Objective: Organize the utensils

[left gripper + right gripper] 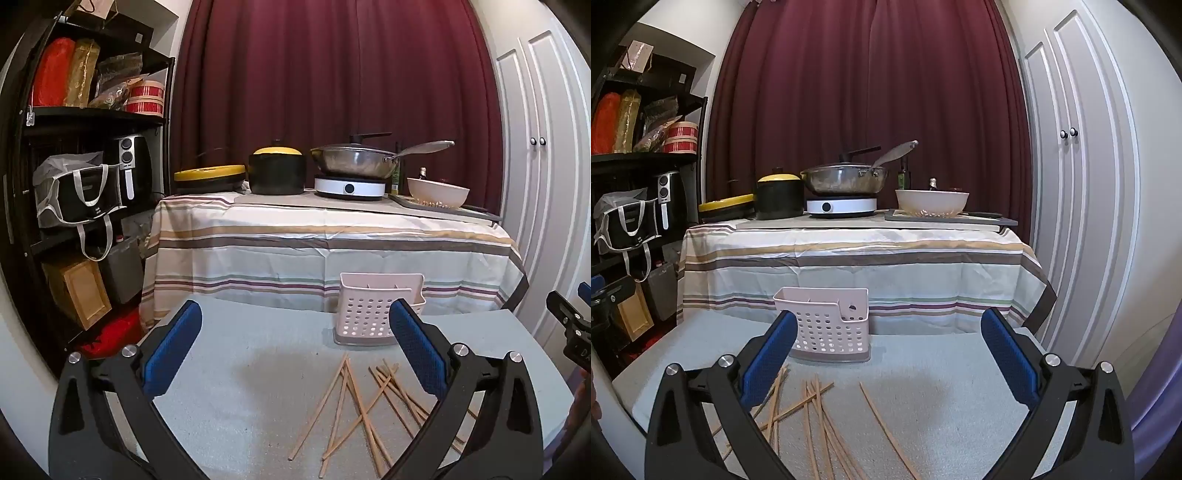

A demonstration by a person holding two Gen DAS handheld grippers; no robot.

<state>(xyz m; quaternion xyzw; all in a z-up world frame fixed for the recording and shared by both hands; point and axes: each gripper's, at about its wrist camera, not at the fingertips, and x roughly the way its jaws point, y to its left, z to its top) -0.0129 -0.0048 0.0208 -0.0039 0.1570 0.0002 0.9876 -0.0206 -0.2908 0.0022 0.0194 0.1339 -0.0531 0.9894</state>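
Several wooden chopsticks lie scattered on a pale grey table top, seen again in the right wrist view as chopsticks. Behind them stands a pale pink perforated utensil holder, upright, also holder. My left gripper hovers above the table with its blue pads wide apart and nothing between them; the chopsticks lie below its right finger. My right gripper is likewise open and empty, the holder just behind its left finger. The right gripper's black tip shows at the left view's right edge.
Behind the near table stands a second table under a striped cloth, with a pan on a hotplate, a black pot with yellow lid and a white bowl. Black shelves fill the left, white cupboard doors the right.
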